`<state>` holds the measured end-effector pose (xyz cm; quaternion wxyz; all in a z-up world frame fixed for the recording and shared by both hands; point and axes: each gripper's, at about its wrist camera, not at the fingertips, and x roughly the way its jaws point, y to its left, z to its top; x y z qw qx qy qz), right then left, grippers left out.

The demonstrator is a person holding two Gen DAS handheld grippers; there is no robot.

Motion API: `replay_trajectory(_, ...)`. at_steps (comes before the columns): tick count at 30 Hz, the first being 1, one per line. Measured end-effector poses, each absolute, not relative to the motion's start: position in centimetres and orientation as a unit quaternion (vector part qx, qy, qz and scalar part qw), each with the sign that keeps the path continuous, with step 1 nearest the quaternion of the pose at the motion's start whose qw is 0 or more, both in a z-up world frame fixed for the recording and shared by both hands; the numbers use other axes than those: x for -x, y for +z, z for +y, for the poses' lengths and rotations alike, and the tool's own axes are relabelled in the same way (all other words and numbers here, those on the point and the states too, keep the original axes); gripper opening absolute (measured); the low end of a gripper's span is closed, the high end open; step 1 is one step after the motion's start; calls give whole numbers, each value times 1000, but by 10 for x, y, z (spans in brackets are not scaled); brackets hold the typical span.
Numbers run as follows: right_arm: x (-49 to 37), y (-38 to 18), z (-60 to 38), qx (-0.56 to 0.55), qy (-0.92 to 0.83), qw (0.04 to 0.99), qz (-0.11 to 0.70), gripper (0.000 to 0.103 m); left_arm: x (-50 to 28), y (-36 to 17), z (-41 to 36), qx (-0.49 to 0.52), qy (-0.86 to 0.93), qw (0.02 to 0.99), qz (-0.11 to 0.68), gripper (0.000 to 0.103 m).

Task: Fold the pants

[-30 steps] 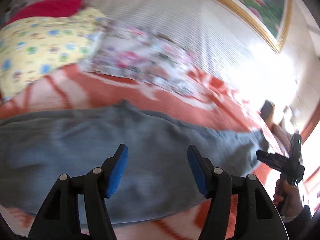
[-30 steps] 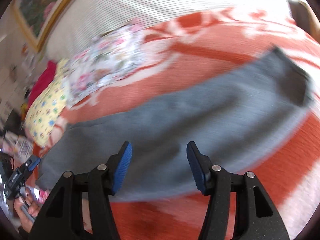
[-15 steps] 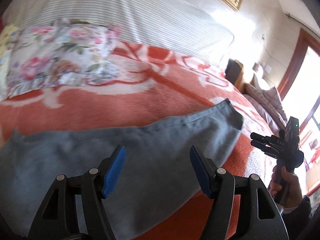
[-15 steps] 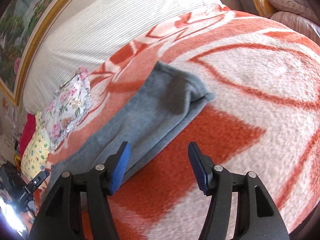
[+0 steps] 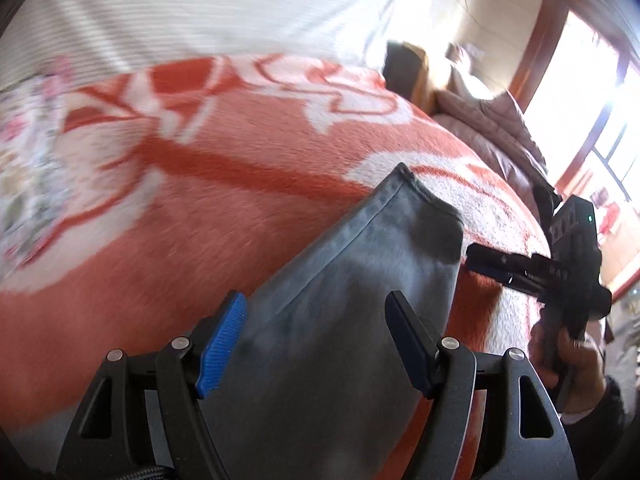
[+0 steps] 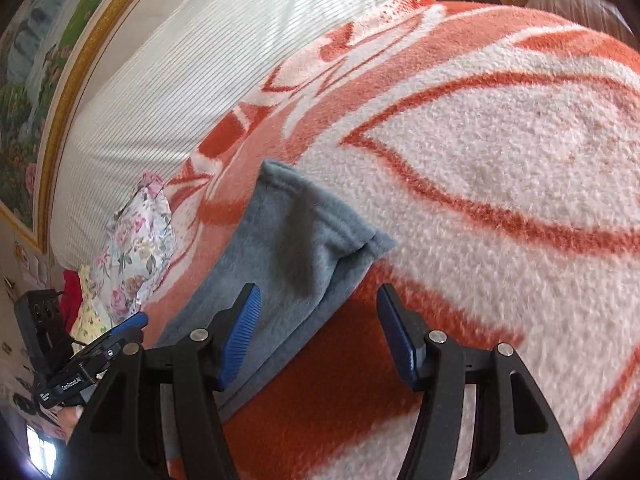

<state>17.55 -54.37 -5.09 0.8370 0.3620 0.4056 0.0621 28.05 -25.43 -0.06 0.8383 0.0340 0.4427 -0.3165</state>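
Lying flat on blanket [image 6: 500, 168]: grey pants [image 6: 296, 256], both grippers gaping

Both cams sit low & close over the pants [image 5: 352, 320], lying on the blanket [image 5: 168, 240]. L wrist cam looks along them toward the hem, w/ window beyond. R wrist cam faces the hem from its near-right side, headboard behind. Shared: hem end + each other's gripper.

Pants [image 6: 288, 264] flat on the blanket [image 6: 500, 152], pillow [image 6: 140, 240] behind them to the left, striped headboard [image 6: 192, 68] beyond, framed picture [image 6: 36, 92] above.
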Motion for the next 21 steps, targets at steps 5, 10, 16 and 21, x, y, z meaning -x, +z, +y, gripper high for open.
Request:
replay_trajectory(5, -183, -65, -556, -404, 74, 825, 389, 62, -324, -13, -307, -71, -339, 814, 466, 73)
replay_trajectory(10, -190, -69, -561, -398, 72, 831, 381, 60, -354, -20, -352, -84, -369, 792, 479, 73)
replay_trajectory(16, -192, -72, -563, -406, 72, 832, 372, 54, -363, -44, -400, -142, -383, 765, 498, 65)
replay_trajectory(21, -190, -79, -568, -413, 78, 830, 367, 31, -359, -54, -414, -161, -388, 764, 489, 54)
